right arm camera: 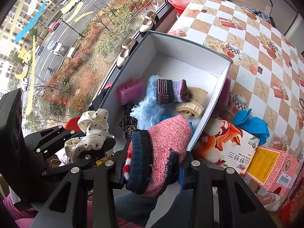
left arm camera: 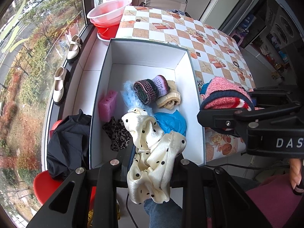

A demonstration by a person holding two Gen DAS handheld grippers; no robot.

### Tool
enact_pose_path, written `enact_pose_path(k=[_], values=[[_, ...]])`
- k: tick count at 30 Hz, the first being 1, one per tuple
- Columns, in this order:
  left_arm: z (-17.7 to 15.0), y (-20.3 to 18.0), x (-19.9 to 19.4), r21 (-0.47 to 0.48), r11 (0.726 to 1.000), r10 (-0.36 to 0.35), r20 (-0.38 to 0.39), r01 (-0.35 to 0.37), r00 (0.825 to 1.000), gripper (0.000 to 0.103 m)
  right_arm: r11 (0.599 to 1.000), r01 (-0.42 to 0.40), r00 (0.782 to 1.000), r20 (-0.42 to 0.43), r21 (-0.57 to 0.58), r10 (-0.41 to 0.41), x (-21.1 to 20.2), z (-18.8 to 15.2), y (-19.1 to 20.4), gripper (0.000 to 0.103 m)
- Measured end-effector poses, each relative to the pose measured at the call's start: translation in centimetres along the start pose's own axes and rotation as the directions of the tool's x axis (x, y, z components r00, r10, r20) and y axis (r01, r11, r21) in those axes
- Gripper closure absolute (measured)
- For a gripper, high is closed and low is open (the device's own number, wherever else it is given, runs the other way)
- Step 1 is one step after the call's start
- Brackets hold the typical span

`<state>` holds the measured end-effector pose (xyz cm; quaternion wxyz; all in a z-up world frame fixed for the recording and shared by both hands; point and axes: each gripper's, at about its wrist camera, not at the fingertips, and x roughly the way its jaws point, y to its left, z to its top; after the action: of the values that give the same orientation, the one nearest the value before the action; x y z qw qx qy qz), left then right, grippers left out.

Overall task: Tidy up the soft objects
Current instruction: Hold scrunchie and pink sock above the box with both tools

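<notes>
My left gripper is shut on a cream polka-dot satin cloth, held over the near edge of the open white box. It also shows in the right wrist view. My right gripper is shut on a pink and navy knit piece, just outside the box's near right corner; it shows in the left wrist view. Inside the box lie a rolled striped knit, a pale blue fluffy piece, a beige knit, a pink sponge, a leopard-print cloth and a blue cloth.
The box sits at the edge of a table with a checkered cloth. A printed carton, a pink carton and blue gloves lie right of it. Cream shoes and red basins stand on the window sill. A black garment lies on a red stool.
</notes>
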<state>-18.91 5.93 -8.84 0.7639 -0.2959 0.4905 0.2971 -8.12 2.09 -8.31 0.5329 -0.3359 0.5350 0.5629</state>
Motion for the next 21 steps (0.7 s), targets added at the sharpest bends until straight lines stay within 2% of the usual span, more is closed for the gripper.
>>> enact_pose_path(k=[21], values=[[0.06, 0.17, -0.31, -0.018, 1.0, -0.003, 0.017, 0.003, 1.0, 0.074, 1.0, 0.011, 1.0, -0.005, 0.005, -0.011, -0.12, -0.4, -0.06, 0.063]])
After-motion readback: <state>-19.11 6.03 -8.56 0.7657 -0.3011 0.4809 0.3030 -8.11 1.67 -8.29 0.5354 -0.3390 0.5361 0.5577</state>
